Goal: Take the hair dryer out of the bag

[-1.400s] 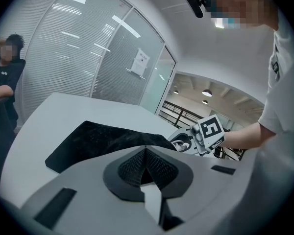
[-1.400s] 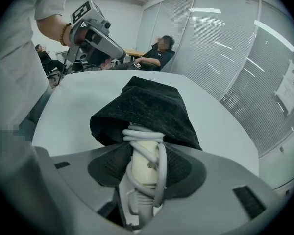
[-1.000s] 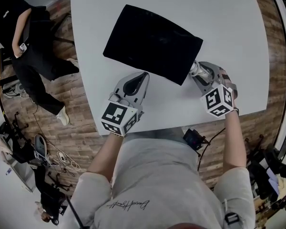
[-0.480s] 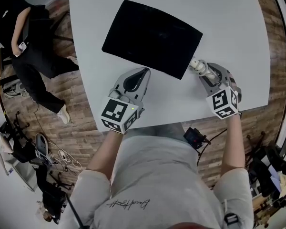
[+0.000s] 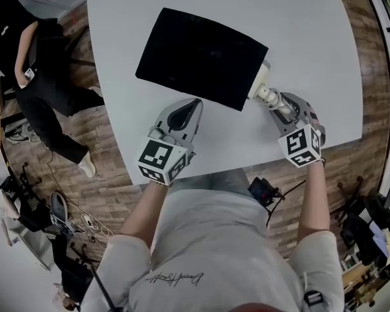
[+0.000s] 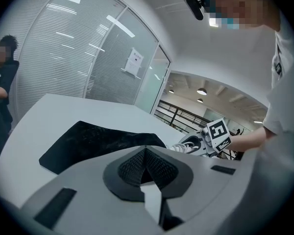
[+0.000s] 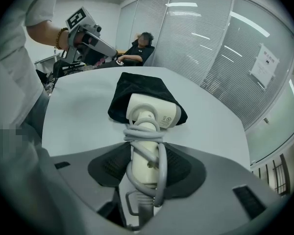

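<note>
White hair dryer (image 7: 152, 114): handle clamped between the jaws of the right gripper (image 7: 147, 168), grey cord (image 7: 160, 173) wound round the handle. Dryer head sits just ahead of those jaw tips, partly out of the mouth of the black bag (image 5: 201, 57). The bag lies flat on the white table (image 5: 312, 31), beyond both grippers. On the left gripper (image 6: 146, 155) the jaws are closed together with nothing in them, tips just short of the bag's near edge. A person in black (image 5: 26, 64) stands off the table, out past the left gripper.
</note>
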### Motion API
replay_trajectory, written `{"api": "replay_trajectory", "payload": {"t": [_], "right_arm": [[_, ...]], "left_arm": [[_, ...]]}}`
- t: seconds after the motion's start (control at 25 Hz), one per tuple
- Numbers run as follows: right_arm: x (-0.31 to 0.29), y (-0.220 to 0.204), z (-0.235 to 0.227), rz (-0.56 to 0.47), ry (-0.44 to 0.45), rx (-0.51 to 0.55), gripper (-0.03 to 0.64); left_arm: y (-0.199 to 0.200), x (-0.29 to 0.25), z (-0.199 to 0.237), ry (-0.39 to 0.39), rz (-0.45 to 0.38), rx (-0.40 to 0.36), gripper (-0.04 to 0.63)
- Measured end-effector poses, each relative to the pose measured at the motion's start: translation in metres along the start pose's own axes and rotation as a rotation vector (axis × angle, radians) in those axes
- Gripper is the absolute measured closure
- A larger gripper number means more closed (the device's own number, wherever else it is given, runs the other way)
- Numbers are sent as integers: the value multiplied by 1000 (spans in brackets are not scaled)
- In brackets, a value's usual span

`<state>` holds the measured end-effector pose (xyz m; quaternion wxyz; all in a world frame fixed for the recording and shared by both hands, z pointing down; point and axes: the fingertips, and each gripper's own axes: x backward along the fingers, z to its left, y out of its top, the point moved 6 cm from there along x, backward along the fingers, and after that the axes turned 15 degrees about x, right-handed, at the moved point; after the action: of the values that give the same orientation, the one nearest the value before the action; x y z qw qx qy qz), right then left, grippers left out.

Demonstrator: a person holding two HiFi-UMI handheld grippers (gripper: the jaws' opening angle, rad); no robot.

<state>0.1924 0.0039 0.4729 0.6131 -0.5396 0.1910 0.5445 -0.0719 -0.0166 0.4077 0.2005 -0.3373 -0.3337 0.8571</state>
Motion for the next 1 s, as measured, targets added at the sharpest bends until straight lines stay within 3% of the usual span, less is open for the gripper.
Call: {"api": "replay_trajectory", "payload": {"t": [1.0], "right_arm": [[19, -22, 1, 50, -83, -152, 400]], "left_arm": [[18, -5, -2, -40, 7, -51, 584]]}}
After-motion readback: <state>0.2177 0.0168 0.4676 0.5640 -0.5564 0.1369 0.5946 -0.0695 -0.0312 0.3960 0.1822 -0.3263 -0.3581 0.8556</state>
